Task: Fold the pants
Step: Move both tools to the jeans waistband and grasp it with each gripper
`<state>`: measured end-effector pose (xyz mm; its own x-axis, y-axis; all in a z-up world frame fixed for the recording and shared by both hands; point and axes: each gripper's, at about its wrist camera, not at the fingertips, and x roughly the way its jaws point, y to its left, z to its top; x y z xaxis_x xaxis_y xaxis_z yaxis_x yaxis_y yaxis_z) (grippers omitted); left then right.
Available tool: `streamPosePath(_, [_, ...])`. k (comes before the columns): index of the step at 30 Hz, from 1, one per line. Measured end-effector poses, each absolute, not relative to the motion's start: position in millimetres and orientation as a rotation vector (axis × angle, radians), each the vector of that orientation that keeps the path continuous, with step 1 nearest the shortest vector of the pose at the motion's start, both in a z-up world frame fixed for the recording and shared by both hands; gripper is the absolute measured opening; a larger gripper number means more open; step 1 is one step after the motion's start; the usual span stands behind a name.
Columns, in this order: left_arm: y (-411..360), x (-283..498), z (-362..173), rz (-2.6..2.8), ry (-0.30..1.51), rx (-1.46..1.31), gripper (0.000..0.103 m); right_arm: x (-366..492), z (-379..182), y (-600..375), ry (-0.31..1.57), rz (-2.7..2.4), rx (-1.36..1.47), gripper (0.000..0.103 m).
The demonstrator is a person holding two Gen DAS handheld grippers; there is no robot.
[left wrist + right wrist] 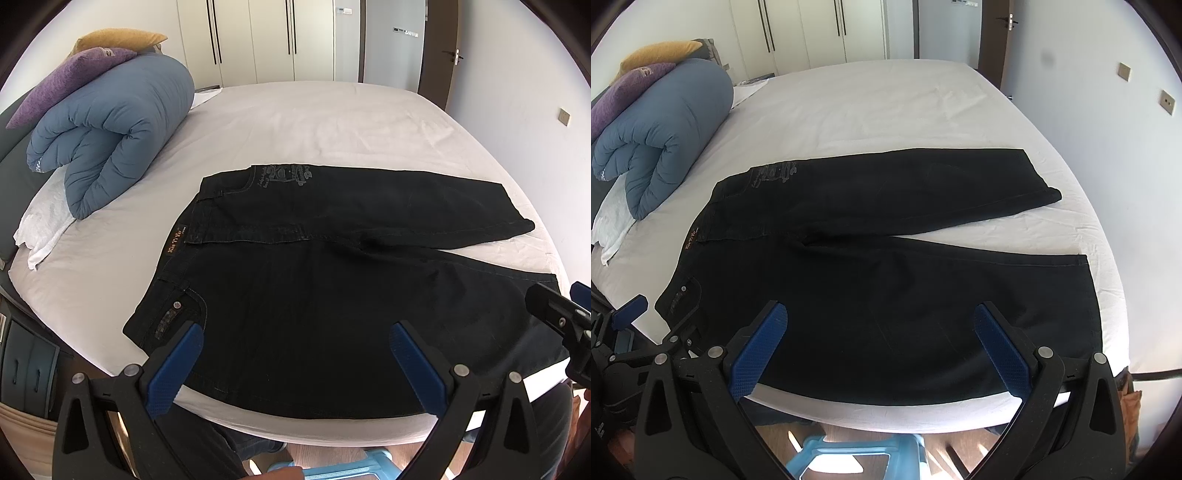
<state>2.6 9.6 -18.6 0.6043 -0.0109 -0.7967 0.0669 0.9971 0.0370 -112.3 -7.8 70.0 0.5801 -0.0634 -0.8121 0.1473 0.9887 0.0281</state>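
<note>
1. One pair of black pants (314, 280), with two legs spread apart.
2. Two hand-held grippers: left (295, 362), right (881, 339).
3. One bed (295, 122).
4. One rolled blue duvet (110, 136).
5. Two pillows: purple (62, 85), mustard (118, 38).
6. One blue stool (849, 458).

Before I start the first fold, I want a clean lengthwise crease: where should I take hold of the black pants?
Probably the near long edge of the black pants: left gripper at the waistband corner, right gripper at the near leg's hem. Come from the bed's near side. They lie flat with legs spread, waistband left, so that edge can lift over the far leg.
</note>
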Motion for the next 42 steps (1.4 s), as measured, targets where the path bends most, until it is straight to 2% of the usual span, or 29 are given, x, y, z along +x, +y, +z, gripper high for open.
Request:
streamPosePath(6, [16, 30, -18, -0.081, 0.913, 0.062, 0.103, -92, 60, -12, 0.970, -0.066, 0.103, 0.103])
streamPosePath(13, [39, 108, -24, -0.300, 0.907, -0.029, 0.103, -25, 55, -38, 0.974, 0.147, 0.135, 0.103])
streamPosePath(16, [39, 151, -32, -0.282, 0.946, 0.084, 0.103, 15, 55, -56, 0.979, 0.212, 0.134, 0.102])
streamPosePath(19, [45, 199, -38, -0.289, 0.965, 0.137, 0.103, 59, 53, -68, 0.975, 0.315, 0.127, 0.099])
streamPosePath(23, [47, 270, -47, -0.359, 0.974, 0.214, 0.101, 113, 43, -70, 0.970, 0.404, 0.043, 0.086])
streamPosePath(24, [45, 288, -51, -0.387, 0.982, 0.247, 0.099, 126, 38, -67, 0.971, 0.430, 0.005, 0.084])
streamPosePath(28, [35, 355, -79, -0.446, 1.054, 0.404, 0.070, 172, 18, -58, 0.982, 0.532, -0.107, 0.071])
streamPosePath(30, [34, 380, -93, -0.492, 1.100, 0.429, 0.063, 193, 6, -57, 0.999, 0.553, -0.141, 0.068])
streamPosePath(36, [27, 417, -133, -0.578, 1.204, 0.552, 0.064, 242, -18, -57, 1.022, 0.616, -0.126, 0.066])
streamPosePath(38, [31, 426, -141, -0.576, 1.229, 0.557, 0.071, 246, -17, -54, 1.016, 0.631, -0.131, 0.066])
streamPosePath(39, [34, 430, -142, -0.572, 1.233, 0.542, 0.078, 250, -17, -55, 1.019, 0.644, -0.130, 0.066])
streamPosePath(42, [43, 442, -146, -0.581, 1.252, 0.485, 0.080, 254, -16, -44, 1.011, 0.679, -0.136, 0.066])
